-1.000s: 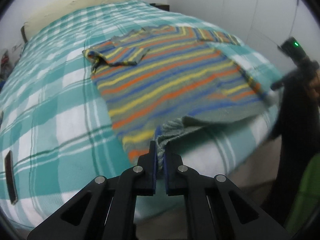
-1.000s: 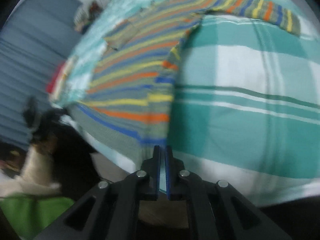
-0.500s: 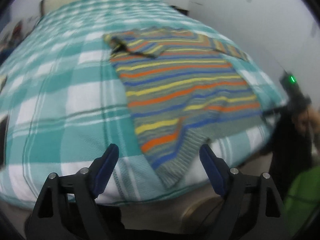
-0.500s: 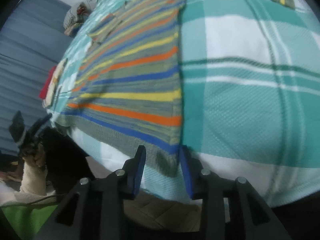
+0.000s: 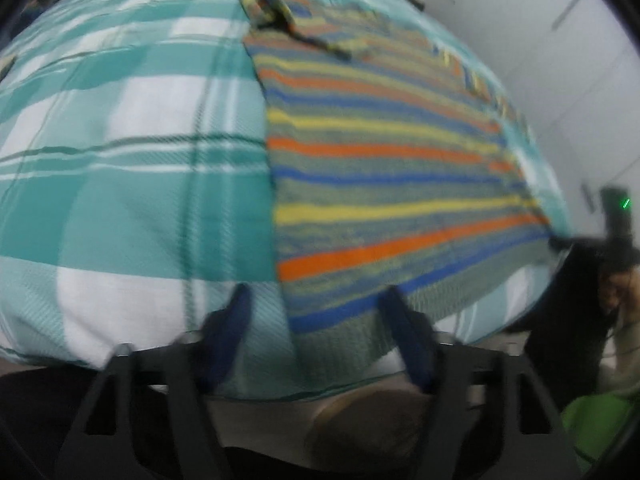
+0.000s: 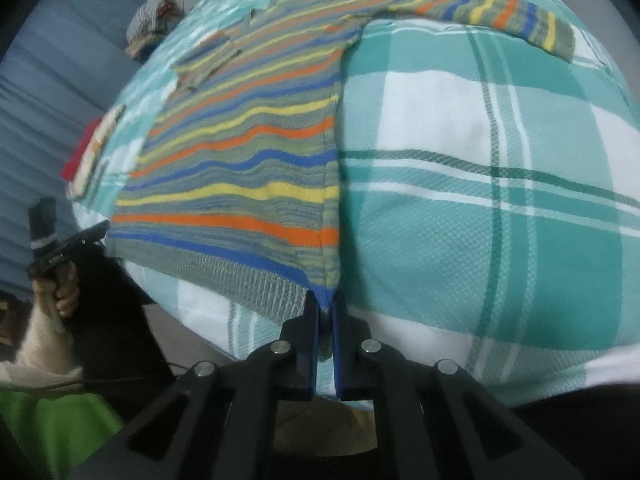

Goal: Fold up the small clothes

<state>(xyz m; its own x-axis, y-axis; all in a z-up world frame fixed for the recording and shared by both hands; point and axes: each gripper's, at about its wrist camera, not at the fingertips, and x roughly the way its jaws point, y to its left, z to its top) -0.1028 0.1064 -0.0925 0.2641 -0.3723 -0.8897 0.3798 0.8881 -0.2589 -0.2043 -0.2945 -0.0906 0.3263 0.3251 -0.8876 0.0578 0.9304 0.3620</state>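
Covering the bed (image 6: 500,168) is a teal-and-white checked blanket, and the striped sweater (image 6: 256,160) is lying flat on it, hem hanging toward the near edge. One sleeve (image 6: 500,12) is stretching out sideways across the blanket; the other sleeve (image 6: 208,58) is already lying folded over the chest. The body itself is not yet folded, so most of the job seems to be left: the outstretched sleeve has to come in, then the body has to be doubled over.

The right gripper (image 6: 326,308) is pinching the hem corner, its jaws closed on the knit. The left gripper (image 5: 320,312) is closing around the opposite hem corner (image 5: 340,328); the ribbed edge is sitting between its jaws, but the pads are standing apart from it and are not gripping yet, though blur is making the gap hard to read. With both corners held, lifting the hem toward the collar looks like the likely next fold.
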